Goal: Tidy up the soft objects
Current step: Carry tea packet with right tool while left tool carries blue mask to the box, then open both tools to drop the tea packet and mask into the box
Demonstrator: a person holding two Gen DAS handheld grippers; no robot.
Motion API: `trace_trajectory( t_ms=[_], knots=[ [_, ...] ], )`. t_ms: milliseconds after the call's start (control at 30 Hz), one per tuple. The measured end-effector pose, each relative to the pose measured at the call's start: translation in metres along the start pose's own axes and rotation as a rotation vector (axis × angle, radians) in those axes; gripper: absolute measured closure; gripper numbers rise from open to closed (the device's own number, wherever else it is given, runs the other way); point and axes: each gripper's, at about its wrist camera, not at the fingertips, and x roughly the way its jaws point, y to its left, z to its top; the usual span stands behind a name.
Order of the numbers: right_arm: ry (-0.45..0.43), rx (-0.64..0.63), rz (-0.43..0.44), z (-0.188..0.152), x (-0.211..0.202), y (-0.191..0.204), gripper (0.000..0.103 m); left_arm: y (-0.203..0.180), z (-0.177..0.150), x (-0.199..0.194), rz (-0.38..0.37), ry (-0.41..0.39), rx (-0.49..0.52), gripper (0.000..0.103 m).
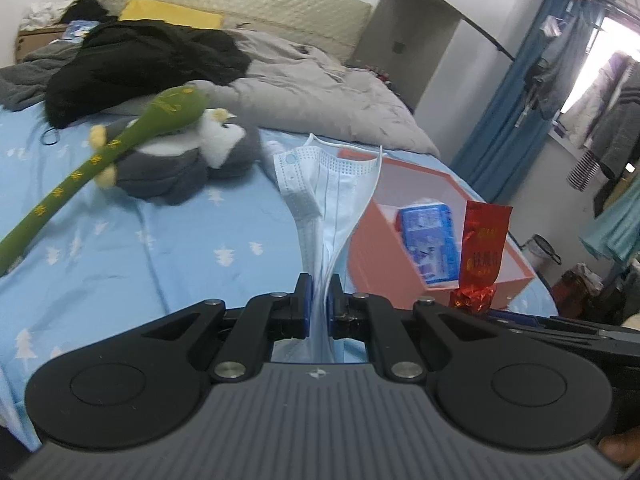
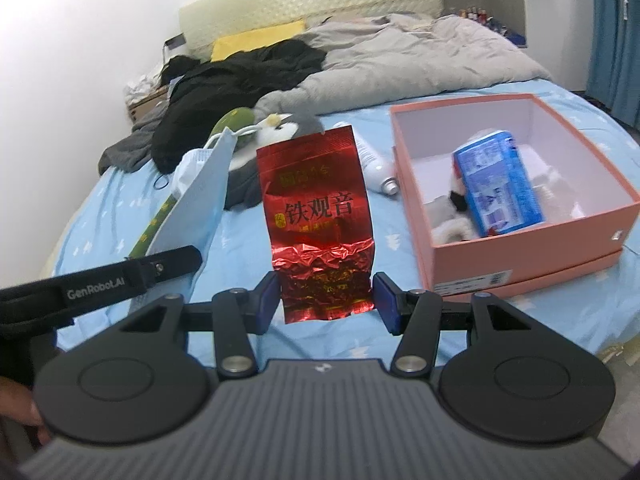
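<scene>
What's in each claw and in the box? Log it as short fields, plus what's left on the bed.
left claw: shut on mask
right claw: shut on red pouch
box: open, on bed, holds blue pack and other items, unclear
bed: grey plush with green plush across it, white bottle beside box

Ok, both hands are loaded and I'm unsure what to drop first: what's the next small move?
Probably carry the right hand-held gripper over the open pink box and release there: it holds the red tea packet, and the box sits just to its right with the blue pack already inside.
</scene>
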Motion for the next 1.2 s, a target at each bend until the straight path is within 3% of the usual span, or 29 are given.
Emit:
trace_trajectory(
  t_ms=[567,1000,1200],
  knots=[
    [-0.058,0.111,-0.141,0.009,-0.037,-0.079,0.049,-0.091,0.021,0.054,-0.164,0.037,0.086,0.094],
    [-0.071,0.176,-0.213,0.061,0.003,-0.153,0.049,-0.145,0.074,0.171,-0.224,0.138,0.162,0.094],
    [-0.039,0.194,-0.236,0.081,0.04,-0.183,0.048,-0.15,0.094,0.237,-0.204,0.203,0.181,0.094]
  ],
)
